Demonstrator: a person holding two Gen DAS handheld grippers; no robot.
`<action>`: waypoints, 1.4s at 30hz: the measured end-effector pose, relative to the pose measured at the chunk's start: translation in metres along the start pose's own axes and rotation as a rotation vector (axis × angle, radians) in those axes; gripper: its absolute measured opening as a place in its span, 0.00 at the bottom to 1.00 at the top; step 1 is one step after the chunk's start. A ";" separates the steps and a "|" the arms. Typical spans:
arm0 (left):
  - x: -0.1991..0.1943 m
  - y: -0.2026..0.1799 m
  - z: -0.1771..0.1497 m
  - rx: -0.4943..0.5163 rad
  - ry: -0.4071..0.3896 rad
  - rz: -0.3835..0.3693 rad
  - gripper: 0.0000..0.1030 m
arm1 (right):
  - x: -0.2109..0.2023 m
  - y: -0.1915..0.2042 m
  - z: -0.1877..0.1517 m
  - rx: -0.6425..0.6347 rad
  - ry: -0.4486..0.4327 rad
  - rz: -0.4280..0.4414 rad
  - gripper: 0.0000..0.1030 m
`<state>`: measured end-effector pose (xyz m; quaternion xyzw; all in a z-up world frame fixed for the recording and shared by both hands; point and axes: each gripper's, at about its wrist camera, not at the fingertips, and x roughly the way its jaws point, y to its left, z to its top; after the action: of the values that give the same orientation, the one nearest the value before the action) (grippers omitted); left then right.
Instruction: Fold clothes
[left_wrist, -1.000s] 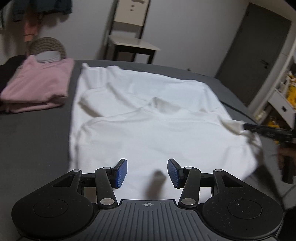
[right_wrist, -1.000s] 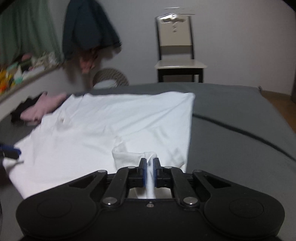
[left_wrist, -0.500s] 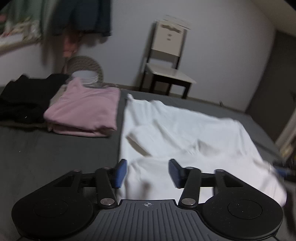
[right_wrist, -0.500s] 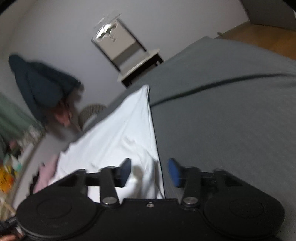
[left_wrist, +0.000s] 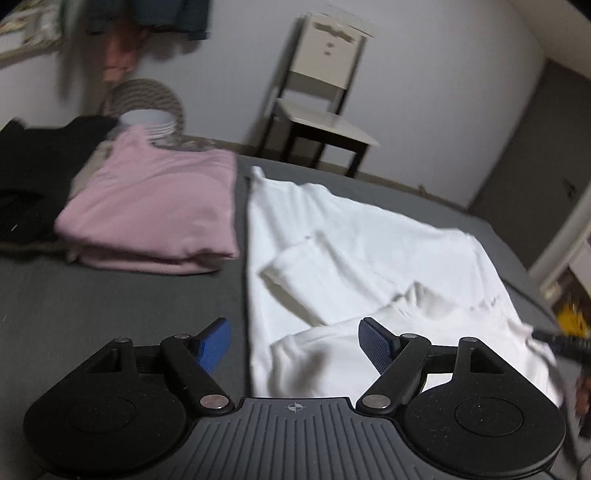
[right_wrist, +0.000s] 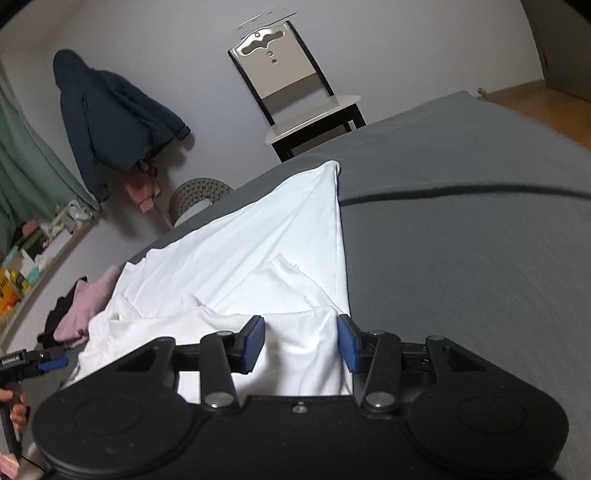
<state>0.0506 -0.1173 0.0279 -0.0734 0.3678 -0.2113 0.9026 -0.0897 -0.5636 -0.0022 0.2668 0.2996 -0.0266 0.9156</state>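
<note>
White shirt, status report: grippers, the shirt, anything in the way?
Left gripper open over the shirt's left edge. Right gripper open, empty. White shirt partly folded on the grey bed. Pink folded garment beside it, apart.

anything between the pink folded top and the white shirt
Nothing: only a narrow strip of bare grey bed cover separates the pink top from the white shirt, seen in the left wrist view.

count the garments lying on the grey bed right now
3 clearly: a white t-shirt spread flat mid-bed, a folded pink top beside its left edge, and a black garment bunched beyond the pink one. More may lie hidden under that pile.
</note>
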 end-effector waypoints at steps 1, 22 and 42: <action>0.002 -0.004 0.002 0.027 0.003 -0.002 0.52 | 0.000 -0.001 0.000 0.001 -0.001 0.001 0.42; 0.020 -0.038 -0.001 0.134 0.037 0.170 0.04 | 0.003 0.009 -0.001 -0.113 -0.049 -0.092 0.09; -0.022 -0.065 -0.004 0.229 -0.045 -0.266 0.15 | -0.012 0.008 0.004 -0.014 0.030 0.137 0.38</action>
<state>0.0123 -0.1662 0.0581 -0.0229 0.3081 -0.3675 0.8772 -0.0953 -0.5603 0.0111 0.2808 0.2946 0.0422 0.9125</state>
